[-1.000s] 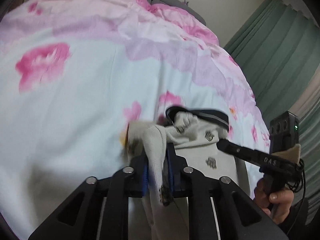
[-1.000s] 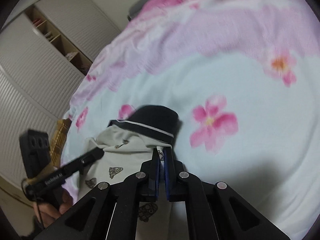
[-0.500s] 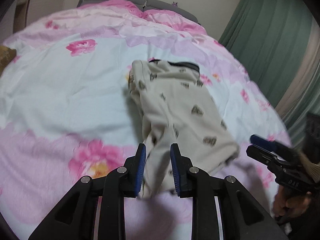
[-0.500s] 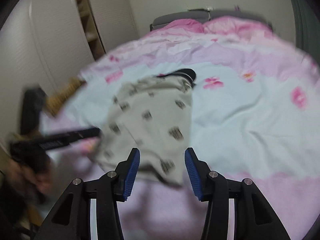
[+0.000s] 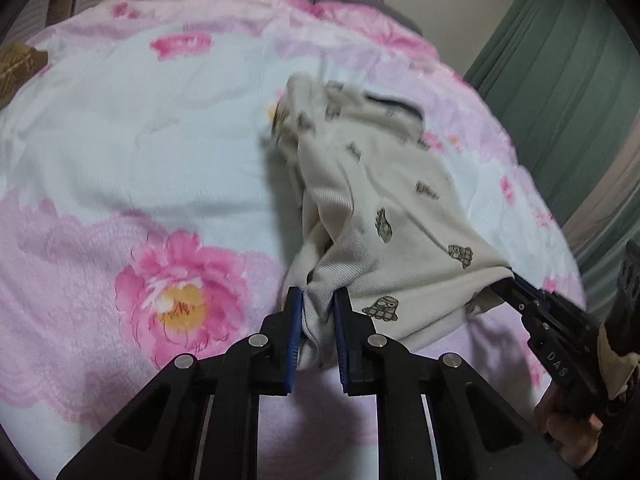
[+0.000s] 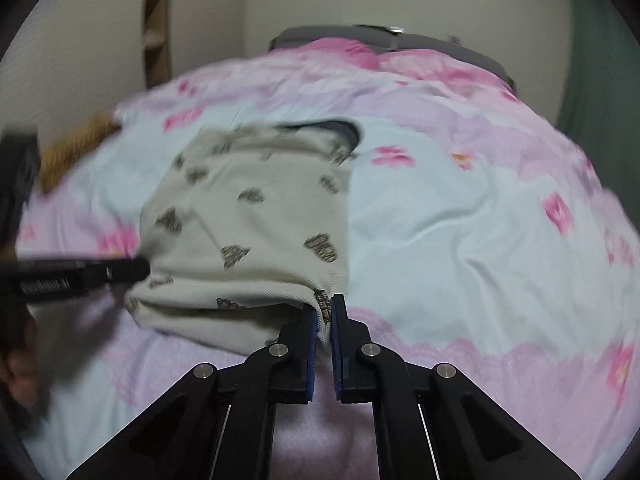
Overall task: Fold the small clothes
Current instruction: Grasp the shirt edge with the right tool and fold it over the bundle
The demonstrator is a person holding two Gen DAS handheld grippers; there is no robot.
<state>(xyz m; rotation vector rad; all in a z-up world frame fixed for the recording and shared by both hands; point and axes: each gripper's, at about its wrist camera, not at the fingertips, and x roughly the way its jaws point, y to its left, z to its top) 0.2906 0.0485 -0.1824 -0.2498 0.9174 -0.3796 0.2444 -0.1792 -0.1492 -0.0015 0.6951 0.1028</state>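
Observation:
Small cream shorts with brown printed figures and a dark waistband lie on the floral bed, waistband at the far end. My left gripper is shut on the near left hem corner, with bunched cloth between its blue pads. My right gripper is shut on the near right hem corner of the shorts. Each gripper shows in the other's view: the right one at the cloth's right corner, the left one at its left corner. The near hem is lifted a little off the bed.
The bed is covered by a pink and white floral duvet. Green curtains hang at the right. A brown woven thing lies at the bed's left edge. A grey headboard stands at the far end, with a wardrobe wall to its left.
Both grippers let go at the waistband end and drew back to the near hem. Half a second ago they were open; now each has closed on a hem corner.

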